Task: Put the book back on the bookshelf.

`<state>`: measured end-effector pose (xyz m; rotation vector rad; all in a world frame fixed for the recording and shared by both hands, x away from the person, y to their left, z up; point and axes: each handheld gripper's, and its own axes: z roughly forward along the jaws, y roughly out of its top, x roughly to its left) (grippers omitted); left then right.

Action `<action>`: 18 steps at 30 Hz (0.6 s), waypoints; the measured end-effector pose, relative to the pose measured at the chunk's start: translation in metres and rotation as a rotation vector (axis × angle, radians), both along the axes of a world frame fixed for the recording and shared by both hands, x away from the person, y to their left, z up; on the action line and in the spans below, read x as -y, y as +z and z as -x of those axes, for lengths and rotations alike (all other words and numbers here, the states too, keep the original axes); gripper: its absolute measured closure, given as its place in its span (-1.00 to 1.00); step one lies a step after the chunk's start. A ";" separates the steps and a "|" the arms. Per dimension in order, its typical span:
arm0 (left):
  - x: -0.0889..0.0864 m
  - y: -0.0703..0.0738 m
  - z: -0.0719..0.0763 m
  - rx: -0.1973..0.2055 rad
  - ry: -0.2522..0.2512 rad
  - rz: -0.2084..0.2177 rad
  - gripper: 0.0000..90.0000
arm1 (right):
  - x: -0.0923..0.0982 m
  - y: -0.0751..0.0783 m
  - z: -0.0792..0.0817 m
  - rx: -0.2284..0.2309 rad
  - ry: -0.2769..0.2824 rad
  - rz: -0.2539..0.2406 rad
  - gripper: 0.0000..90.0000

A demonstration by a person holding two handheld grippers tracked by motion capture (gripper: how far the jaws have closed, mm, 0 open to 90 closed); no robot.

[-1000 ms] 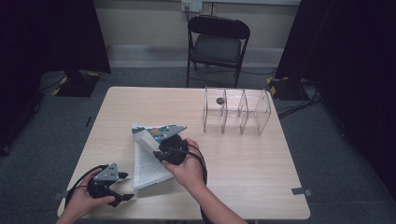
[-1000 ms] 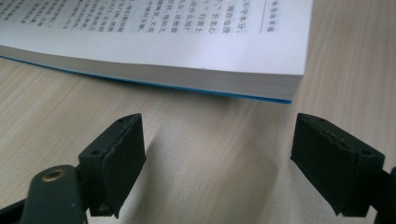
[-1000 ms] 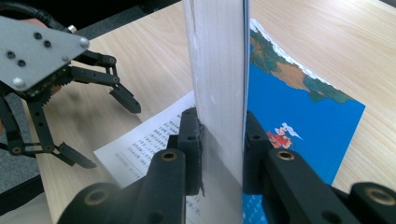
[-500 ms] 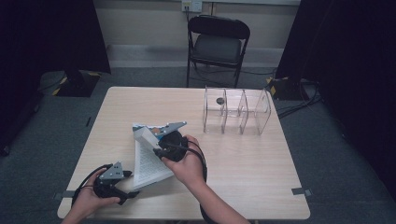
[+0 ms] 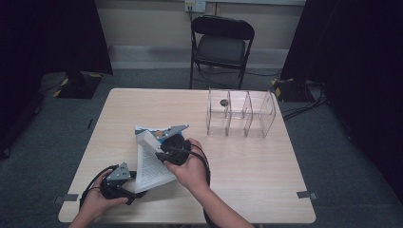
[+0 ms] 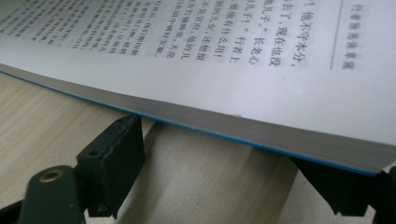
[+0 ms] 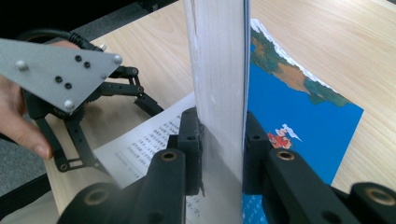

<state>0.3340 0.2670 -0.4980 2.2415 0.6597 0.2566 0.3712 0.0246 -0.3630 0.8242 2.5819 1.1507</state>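
Observation:
An open book (image 5: 151,167) lies on the wooden table (image 5: 266,180), its blue illustrated cover (image 7: 303,107) flat on the wood. My right gripper (image 7: 219,135) is shut on a thick block of its pages (image 7: 219,56), which it holds upright. In the high view that right gripper (image 5: 157,144) sits over the book's top end. My left gripper (image 5: 134,183) is at the book's near edge. In the left gripper view the left gripper (image 6: 229,186) is open, its jaws wide apart under the edge of the printed page stack (image 6: 243,121), not pressing on it.
A clear three-compartment organiser (image 5: 240,114) stands at the table's far right, with a small dark object (image 5: 224,102) in its left compartment. A black folding chair (image 5: 221,45) stands beyond the far edge. Cables trail from both grippers.
My left gripper has edged slightly right, closer to the book's near edge. The right gripper and the raised block of pages have stayed put.

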 end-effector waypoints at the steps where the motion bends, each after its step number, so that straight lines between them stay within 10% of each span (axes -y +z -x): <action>1: 0.000 0.001 0.000 -0.005 0.002 -0.003 -0.60 | 0.000 0.000 0.001 0.000 0.002 0.004 0.67; 18: -0.003 0.013 -0.002 0.053 0.042 0.046 -0.66 | 0.001 -0.005 0.008 0.002 0.013 0.014 0.67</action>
